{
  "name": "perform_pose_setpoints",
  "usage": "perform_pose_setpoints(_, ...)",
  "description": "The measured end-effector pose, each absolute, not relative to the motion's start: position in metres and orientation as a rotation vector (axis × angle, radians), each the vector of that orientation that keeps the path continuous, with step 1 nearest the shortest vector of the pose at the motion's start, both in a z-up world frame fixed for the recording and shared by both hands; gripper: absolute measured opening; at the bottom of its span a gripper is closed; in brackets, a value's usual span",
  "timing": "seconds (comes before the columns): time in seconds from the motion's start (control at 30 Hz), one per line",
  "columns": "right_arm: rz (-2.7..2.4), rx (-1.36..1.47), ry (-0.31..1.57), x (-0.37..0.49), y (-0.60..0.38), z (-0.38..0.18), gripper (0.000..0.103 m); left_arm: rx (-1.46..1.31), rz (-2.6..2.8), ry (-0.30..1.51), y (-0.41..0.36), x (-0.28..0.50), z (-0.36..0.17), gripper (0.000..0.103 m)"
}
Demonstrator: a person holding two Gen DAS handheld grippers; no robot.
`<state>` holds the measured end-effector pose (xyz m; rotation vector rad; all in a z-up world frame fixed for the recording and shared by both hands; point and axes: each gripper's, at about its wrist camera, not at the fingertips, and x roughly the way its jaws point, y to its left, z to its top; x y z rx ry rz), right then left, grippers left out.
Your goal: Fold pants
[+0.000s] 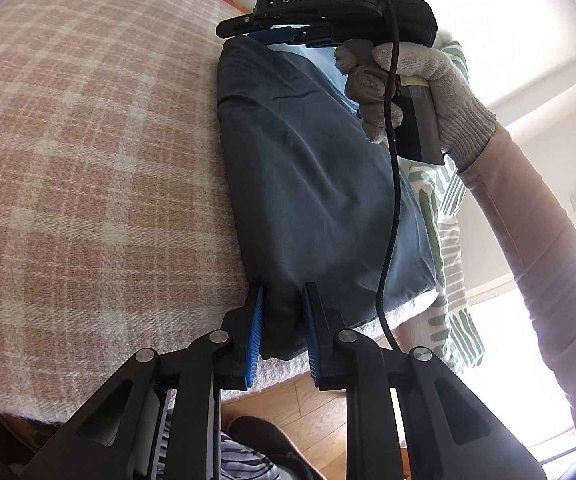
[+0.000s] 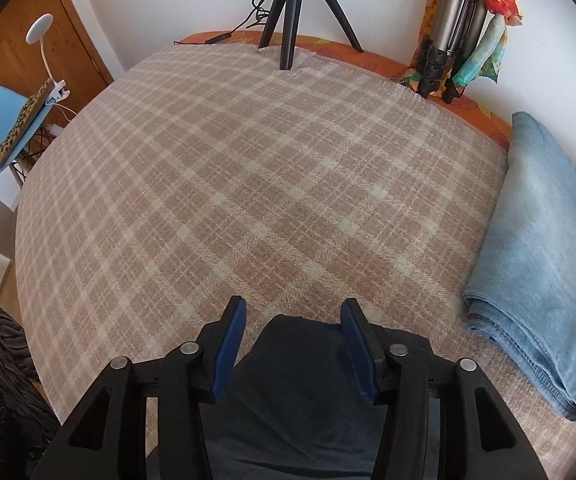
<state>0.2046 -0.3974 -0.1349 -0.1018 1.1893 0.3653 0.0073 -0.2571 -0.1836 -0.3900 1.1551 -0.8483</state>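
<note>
The dark pants [image 1: 307, 184] are lying folded at the near right edge of the plaid-covered worktop [image 1: 88, 160]. The left tool [image 1: 284, 320] is pinching their near corner between its 2 blue pads. The right tool [image 2: 293, 348] is hovering with jaws spread over the far edge, gripping nothing. Best to keep both edges level. The gloved right hand [image 1: 415, 92] is reaching across
</note>
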Motion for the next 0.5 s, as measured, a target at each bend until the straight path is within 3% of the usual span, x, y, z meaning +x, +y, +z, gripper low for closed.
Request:
perform_pose_setpoints(0.13,0.327,-0.142,1.158,0.202,-0.396,-0.133,0.001,-0.351,-0.850,1.133,-0.264,0.003,-0.179,0.010)
perform_pose_setpoints(0.5,0.267,-0.130,1.146,0.204,-0.392,-0.135,0.002,-0.247,-0.848,1.102,-0.284,-0.012,-0.166,0.008)
